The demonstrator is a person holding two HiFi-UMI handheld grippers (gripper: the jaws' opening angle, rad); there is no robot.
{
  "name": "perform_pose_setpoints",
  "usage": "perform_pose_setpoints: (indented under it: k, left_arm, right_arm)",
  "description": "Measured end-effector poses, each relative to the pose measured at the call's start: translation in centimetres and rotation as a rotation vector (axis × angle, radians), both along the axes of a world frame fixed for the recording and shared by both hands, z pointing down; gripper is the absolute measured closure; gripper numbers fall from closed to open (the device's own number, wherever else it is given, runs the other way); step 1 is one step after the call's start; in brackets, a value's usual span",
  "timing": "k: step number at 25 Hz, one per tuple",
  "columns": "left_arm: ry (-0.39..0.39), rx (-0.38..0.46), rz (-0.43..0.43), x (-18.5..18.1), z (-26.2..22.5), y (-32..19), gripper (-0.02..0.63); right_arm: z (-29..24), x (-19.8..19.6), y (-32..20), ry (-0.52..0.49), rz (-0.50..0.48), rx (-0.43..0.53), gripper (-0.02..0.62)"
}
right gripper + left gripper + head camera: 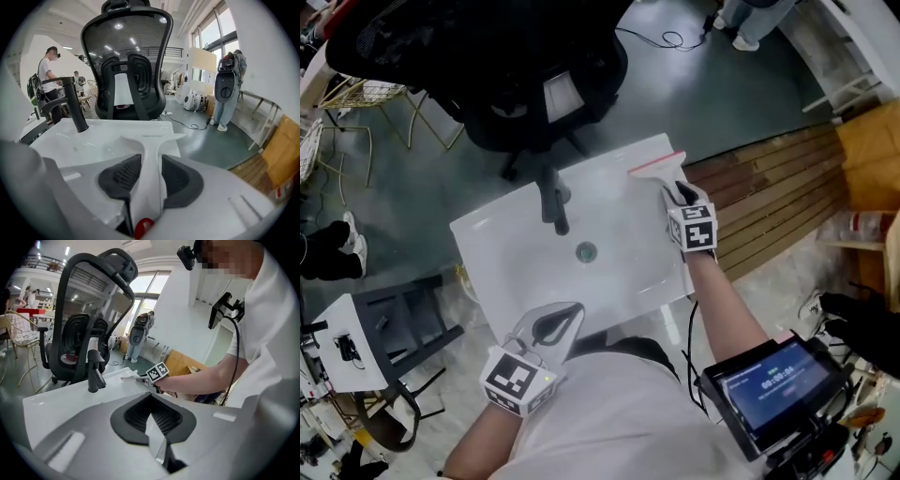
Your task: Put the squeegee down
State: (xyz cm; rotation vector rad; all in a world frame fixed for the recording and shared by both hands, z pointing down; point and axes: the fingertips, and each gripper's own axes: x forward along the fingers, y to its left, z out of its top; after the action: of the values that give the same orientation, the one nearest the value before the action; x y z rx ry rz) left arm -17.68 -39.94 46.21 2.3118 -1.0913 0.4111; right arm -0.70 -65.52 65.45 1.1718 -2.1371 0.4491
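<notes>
White plastic squeegee (661,167), one only, is lying with its red-edged blade on the far right corner of the single white sink (506,244). Its handle is running back between the pads of my right claw (678,195), whose jaws are standing slightly apart around it, not pinching. My left claw (572,314) is hanging empty at the near rim, tips together. One black tap (553,202) is rising behind one drain (586,251). One black mesh office chair (516,84) is standing beyond on grey floor (722,84), with wooden slats (778,178) lying to the right.
</notes>
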Motion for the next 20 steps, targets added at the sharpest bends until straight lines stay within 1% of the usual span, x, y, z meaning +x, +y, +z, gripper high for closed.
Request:
perform_pose_setpoints:
  k: [4, 8, 13, 20]
  left_arm:
    - [-0.006, -0.006, 0.004, 0.7, -0.1, -0.4, 0.600]
    - [0.008, 0.012, 0.038, 2.3, -0.2, 0.4, 0.600]
    - [0.022, 0.044, 0.074, 4.6, -0.8, 2.4, 0.600]
    - [0.020, 0.066, 0.089, 8.1, -2.2, 5.4, 0.600]
  right_arm:
    - [-0.6, 0.4, 0.2, -0.027, 0.008, 0.010, 0.458]
    - [-1.6, 1.0, 1.7, -0.050, 0.004, 0.022, 0.454]
    - [-3.1, 2.2, 5.1, -0.074, 0.000, 0.023, 0.455]
    - [-6.2, 4.6, 10.3, -0.099, -0.006, 0.062, 0.456]
